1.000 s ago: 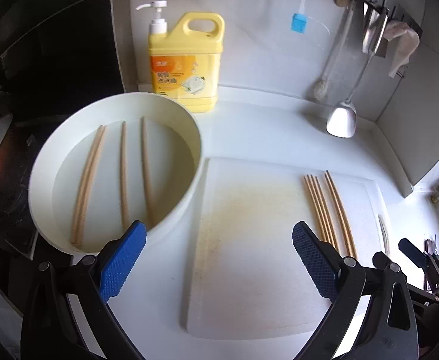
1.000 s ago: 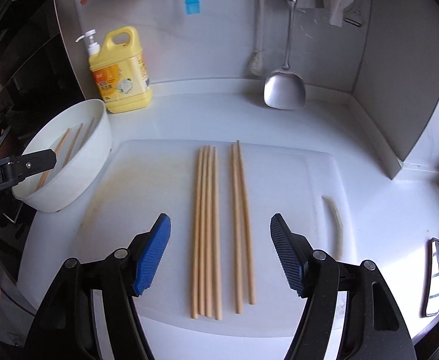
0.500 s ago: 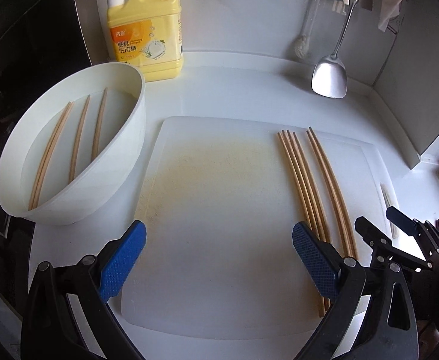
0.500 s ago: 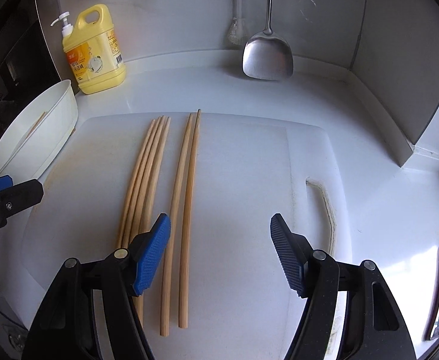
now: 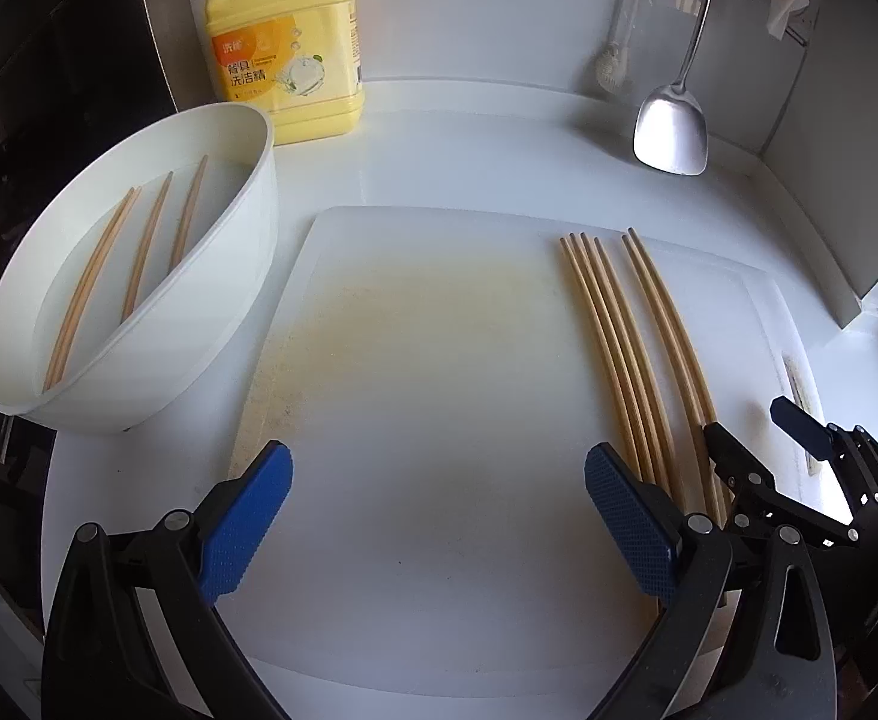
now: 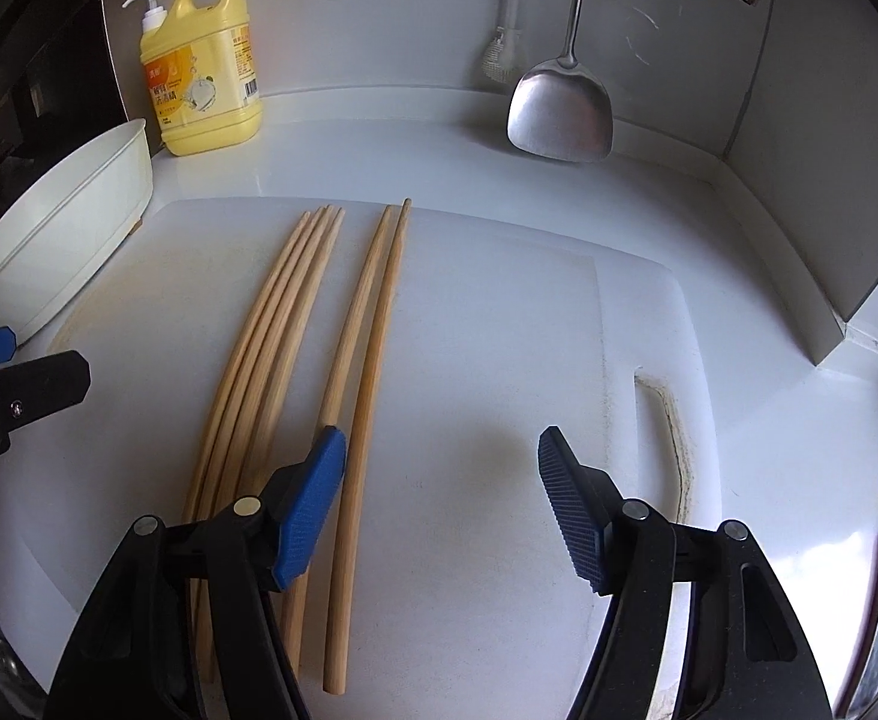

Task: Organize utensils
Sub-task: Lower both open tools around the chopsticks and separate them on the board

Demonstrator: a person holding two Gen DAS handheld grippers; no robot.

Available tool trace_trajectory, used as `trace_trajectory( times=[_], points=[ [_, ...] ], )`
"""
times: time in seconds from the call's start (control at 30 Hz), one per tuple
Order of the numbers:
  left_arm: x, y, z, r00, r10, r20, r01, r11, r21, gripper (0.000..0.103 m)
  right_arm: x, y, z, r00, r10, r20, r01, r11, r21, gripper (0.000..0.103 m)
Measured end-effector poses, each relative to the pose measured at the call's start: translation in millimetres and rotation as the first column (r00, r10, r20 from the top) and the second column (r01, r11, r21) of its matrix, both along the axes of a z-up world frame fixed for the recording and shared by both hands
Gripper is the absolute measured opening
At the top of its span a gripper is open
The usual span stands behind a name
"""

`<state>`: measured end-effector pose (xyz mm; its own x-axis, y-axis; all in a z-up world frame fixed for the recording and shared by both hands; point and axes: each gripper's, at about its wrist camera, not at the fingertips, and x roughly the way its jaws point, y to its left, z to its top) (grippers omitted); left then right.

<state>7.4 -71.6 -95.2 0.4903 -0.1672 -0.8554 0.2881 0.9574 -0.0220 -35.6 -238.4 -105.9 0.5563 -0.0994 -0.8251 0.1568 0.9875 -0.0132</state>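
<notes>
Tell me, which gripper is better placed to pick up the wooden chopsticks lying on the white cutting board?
Probably the right gripper: its open jaws already sit over the pair of wooden chopsticks on the white cutting board. The left gripper is over bare board, with nothing between its jaws.

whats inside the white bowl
Wooden chopsticks lie inside the white bowl, four by my count, two of them close together. The near wall hides their lower ends and anything else on the bottom.
</notes>
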Motion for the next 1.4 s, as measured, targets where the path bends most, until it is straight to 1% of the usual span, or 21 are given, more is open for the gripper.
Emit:
trace_trajectory(
  times=[0.03,0.1,0.13,0.17,0.23,0.5,0.67,0.8,1.07,1.27,1.4],
  points=[
    [0,-1,-1,1.0,-0.002,0.0,0.002,1.0,-0.005,0.096,0,1,0,1.0,0.008,0.004,-0.008,1.0,0.0,0.056],
    [1,-5,-2,1.0,-0.006,0.0,0.006,1.0,-0.012,0.096,1,0,1,1.0,0.021,0.014,-0.022,1.0,0.008,0.046],
    [1,-7,-3,1.0,-0.009,-0.002,0.009,1.0,-0.016,0.096,2,0,1,0.999,0.029,0.017,-0.029,1.0,0.013,0.044],
    [1,-9,-5,1.0,-0.012,-0.003,0.012,1.0,-0.018,0.096,2,-1,1,0.999,0.033,0.021,-0.033,0.999,0.015,0.04],
    [2,-13,-7,1.0,-0.014,-0.005,0.014,1.0,-0.022,0.096,2,-4,2,0.999,0.037,0.025,-0.038,0.999,0.023,0.037],
    [4,-26,-17,1.0,-0.02,-0.018,0.02,0.999,-0.034,0.096,2,-15,2,0.999,0.032,0.032,-0.033,0.999,0.034,0.037],
    [4,-33,-22,0.999,-0.03,-0.019,0.03,0.999,-0.016,0.096,1,-19,2,0.999,0.027,0.033,-0.028,0.999,0.038,0.037],
    [4,-35,-24,0.999,-0.036,-0.02,0.036,0.999,-0.023,0.096,-2,-22,2,0.999,0.014,0.036,-0.015,0.999,0.043,0.037],
    [9,-41,-33,0.999,-0.038,-0.024,0.039,0.999,0.01,0.096,-5,-25,0,0.999,-0.001,0.036,0.0,0.999,0.048,0.037],
    [10,-39,-35,0.999,-0.032,-0.039,0.031,0.999,-0.024,0.097,-6,-26,-1,0.999,-0.003,0.036,0.002,0.999,0.051,0.037],
    [10,-40,-37,0.999,-0.022,-0.043,0.021,0.999,-0.031,0.098,-6,-26,-1,0.999,-0.003,0.036,0.001,0.999,0.051,0.037]
  ],
)
